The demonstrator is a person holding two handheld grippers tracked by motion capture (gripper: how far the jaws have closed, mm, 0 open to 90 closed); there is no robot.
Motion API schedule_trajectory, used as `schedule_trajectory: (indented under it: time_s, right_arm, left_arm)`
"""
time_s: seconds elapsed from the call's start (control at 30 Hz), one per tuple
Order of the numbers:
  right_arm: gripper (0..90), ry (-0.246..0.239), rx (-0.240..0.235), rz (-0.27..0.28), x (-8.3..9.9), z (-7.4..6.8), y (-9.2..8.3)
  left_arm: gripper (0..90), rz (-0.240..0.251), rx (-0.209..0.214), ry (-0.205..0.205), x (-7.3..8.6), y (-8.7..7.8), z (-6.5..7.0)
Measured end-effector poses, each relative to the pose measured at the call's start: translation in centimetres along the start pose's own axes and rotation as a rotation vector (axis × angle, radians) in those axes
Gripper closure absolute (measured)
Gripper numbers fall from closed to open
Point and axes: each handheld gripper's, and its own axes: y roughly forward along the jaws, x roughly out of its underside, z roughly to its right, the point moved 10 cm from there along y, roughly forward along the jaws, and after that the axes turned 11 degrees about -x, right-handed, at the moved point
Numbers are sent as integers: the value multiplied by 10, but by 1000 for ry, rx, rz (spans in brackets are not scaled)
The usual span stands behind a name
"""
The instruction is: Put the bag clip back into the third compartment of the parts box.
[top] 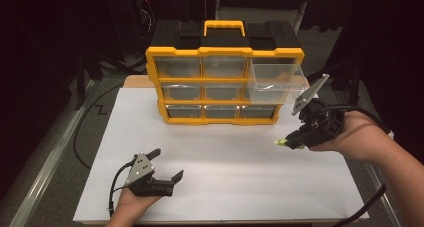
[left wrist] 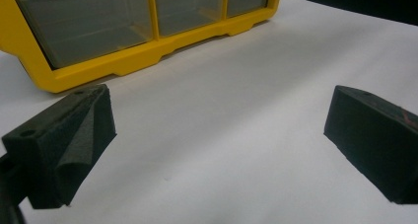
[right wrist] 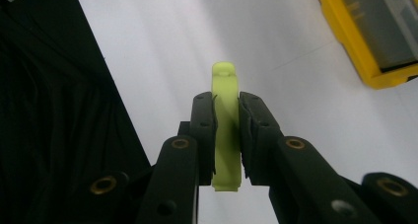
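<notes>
Left gripper [top: 167, 164]: held low at the near left of the board [top: 225, 152] in the person's left hand [top: 131, 203], jaws spread wide with nothing between them; its grey plate [top: 140, 168] faces up. In the left gripper view the two black pads [left wrist: 64, 145] stand far apart over bare white board [left wrist: 231, 135].

Right gripper [top: 287, 143]: held at the right side of the board in the right hand [top: 357, 137], raised and pointing left, jaws clamped tight on a clip [top: 281, 143], a small yellow-green plastic piece. In the right gripper view the clip [right wrist: 226, 135] stands pinched between the pads [right wrist: 203, 130], its rounded tip poking out beyond them and its other end showing behind them.

Board: white, flat, lying on the table under both grippers and the organiser.

Organiser [top: 225, 84]: yellow-framed, black-backed case with a yellow handle [top: 224, 27] on top, standing at the far middle of the board; three rows of three clear drawers.

Drawer [top: 276, 77]: top right one, pulled out toward the person; the rest sit flush. It lies just beyond and above the right gripper, apart from it.

Surroundings: dark floor and cables [top: 85, 132] to the left; a metal rail [top: 45, 172] runs along that side.
</notes>
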Motion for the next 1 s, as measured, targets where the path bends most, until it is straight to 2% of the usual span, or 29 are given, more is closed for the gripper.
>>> schedule_trajectory:
  time_s: [0.23, 0.53, 1.0]
  right_arm:
    - [787, 19, 15, 17, -9, -1, -18]
    - [787, 0, 42, 10, -18, -2, -37]
    - [787, 11, 69, 18, -30, 2, -68]
  left_arm:
    - [3, 3, 0, 3, -1, 0, 0]
    - [3, 2, -1, 6, -1, -1, 0]
    - [3, 9, -4, 3, -1, -3, -1]
